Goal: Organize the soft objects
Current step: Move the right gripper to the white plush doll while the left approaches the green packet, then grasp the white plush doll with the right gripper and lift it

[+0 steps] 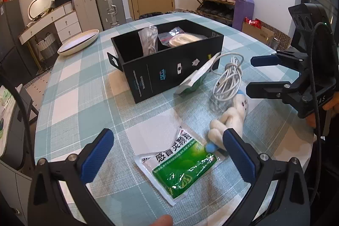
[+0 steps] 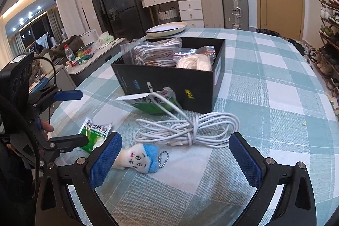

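both tools are spread wide and hold nothing: the left tool (image 1: 167, 154) hangs over the green packet (image 1: 184, 166), the right tool (image 2: 175, 156) over the plush toy (image 2: 137, 160). they lie on the worktop (image 2: 275, 69) beside the black box (image 2: 169, 82), probably waiting to go in.

From the left wrist we look low across the table (image 1: 84, 99) toward the black box (image 1: 169, 69); from the right, likewise; both share it.
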`<state>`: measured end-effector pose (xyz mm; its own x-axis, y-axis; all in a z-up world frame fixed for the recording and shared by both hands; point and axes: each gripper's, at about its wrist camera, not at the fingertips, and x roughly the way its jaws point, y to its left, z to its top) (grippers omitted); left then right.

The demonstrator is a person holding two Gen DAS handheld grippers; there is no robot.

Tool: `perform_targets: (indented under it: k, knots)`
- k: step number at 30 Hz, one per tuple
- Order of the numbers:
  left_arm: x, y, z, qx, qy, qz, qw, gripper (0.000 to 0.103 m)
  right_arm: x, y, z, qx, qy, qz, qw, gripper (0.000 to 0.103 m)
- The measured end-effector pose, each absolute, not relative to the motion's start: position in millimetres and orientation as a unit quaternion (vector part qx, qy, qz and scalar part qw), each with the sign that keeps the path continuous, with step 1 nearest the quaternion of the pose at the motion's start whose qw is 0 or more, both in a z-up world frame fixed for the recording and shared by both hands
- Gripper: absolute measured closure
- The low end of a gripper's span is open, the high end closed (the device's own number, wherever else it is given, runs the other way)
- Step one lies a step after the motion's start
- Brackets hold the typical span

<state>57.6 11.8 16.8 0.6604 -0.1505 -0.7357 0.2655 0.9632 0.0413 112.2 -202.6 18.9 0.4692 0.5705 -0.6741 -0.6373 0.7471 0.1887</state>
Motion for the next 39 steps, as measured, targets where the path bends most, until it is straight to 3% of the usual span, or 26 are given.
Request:
perform_targets:
  k: [39]
  knots:
    - [69,25,4,0.045,0.425,-0.093,0.899,0.0,84,-133,-11,-0.114,0.42,0.373,0.819,0.001]
